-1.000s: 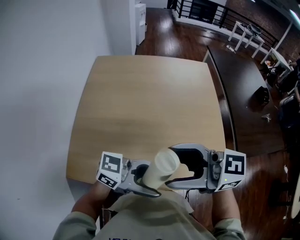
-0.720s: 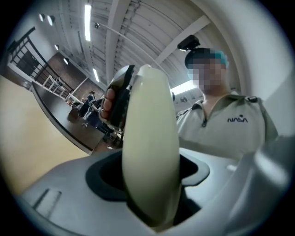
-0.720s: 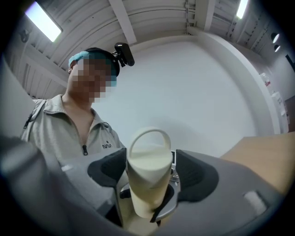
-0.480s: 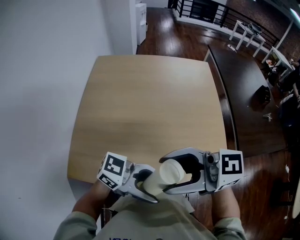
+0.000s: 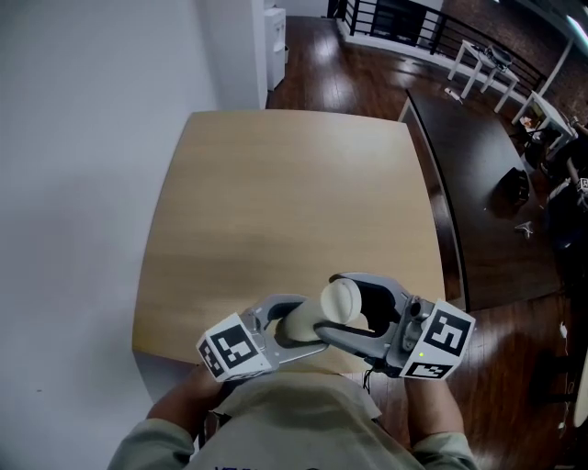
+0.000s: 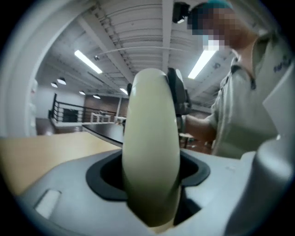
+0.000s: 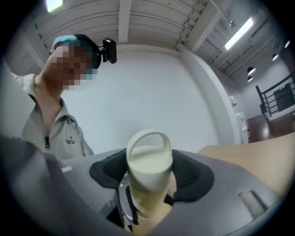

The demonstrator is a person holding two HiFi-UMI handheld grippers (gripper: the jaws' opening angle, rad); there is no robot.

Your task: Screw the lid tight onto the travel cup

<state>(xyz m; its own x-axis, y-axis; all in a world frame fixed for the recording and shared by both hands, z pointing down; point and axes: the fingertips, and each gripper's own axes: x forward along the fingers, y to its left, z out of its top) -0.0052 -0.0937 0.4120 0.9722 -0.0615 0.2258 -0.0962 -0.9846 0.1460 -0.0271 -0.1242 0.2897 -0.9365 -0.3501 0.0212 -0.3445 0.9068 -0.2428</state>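
A cream travel cup [image 5: 301, 323] hangs above the near edge of the light wooden table [image 5: 276, 202]. Its lid [image 5: 338, 300], with a loop handle, points up toward me. My left gripper [image 5: 296, 327] is shut on the cup's body [image 6: 150, 152], which fills the gap between the jaws. My right gripper [image 5: 329, 307] comes in from the right, and its black pads [image 7: 193, 175] sit against both sides of the lid [image 7: 149, 161]. Its jaws have just been closing with the lid between them. A short stretch of the cup's body [image 7: 146, 205] shows below the lid.
A long dark table [image 5: 478, 184] stands to the right on the dark wooden floor [image 5: 514, 312]. A white wall [image 5: 83, 184] runs along the left. Small white tables [image 5: 487, 64] and a black railing [image 5: 404, 18] lie far back. My torso [image 5: 294, 422] is directly below the grippers.
The cup has moved right and tipped more upright toward me. The left gripper has rolled, and its marker cube has dropped lower. The right gripper's jaws have narrowed onto the lid.
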